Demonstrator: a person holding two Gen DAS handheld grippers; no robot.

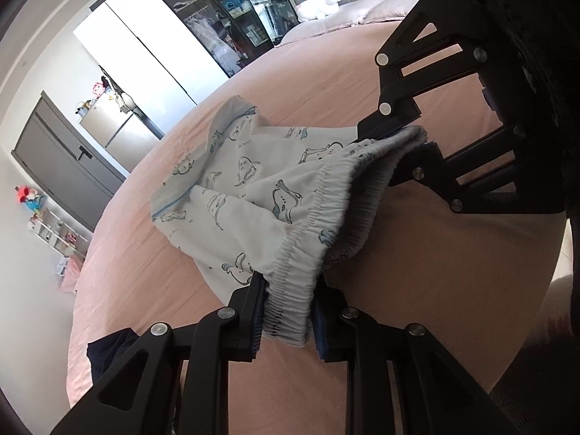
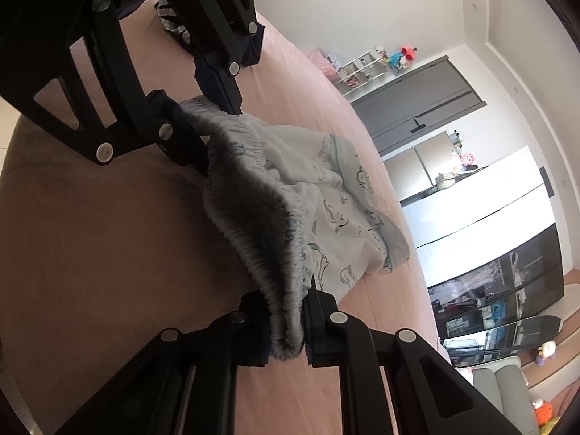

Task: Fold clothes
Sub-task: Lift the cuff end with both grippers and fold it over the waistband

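The left tongs (image 1: 288, 317) were clamped on one end of the elastic waistband of the printed shorts (image 1: 253, 181); the right tongs (image 2: 288, 330) were clamped on the other end. The waistband hung slack between them at frame centre, with the legs trailing onto the pink bed (image 1: 326, 72). No flat fold was visible. A dark garment (image 1: 108, 355) lay at lower left, condition unclear. Judged mid-handling; folding remained outstanding.
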